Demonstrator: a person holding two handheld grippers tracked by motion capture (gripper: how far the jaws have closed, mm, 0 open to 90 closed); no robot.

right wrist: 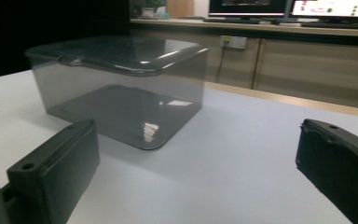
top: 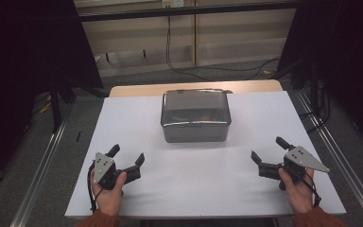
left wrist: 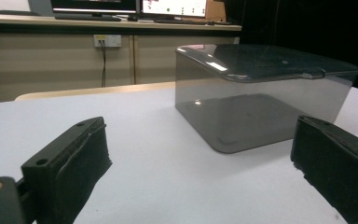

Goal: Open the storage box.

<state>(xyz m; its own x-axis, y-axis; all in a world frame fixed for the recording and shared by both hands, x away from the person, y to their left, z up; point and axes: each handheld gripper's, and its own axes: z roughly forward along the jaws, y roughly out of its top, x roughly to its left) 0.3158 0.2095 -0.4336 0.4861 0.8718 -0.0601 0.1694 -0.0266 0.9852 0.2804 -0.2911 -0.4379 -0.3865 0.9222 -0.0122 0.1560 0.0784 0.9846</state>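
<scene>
A smoky grey see-through box (top: 195, 116) with its lid on stands at the middle back of the white tabletop (top: 194, 184). Something brownish shows dimly inside it in the high view. My left gripper (top: 126, 156) rests near the front left, held in a hand, jaws wide apart and empty. My right gripper (top: 268, 149) rests near the front right, also open and empty. In the left gripper view the box (left wrist: 261, 93) stands ahead to the right between the fingers (left wrist: 70, 163). In the right gripper view the box (right wrist: 116, 88) is ahead to the left of the gripper (right wrist: 196, 168).
The table's wooden far edge (top: 194, 88) shows behind the white top. Dark curtains and metal floor rails (top: 42, 165) flank the table. A low cabinet with a wall socket (left wrist: 107, 41) and monitors stands behind.
</scene>
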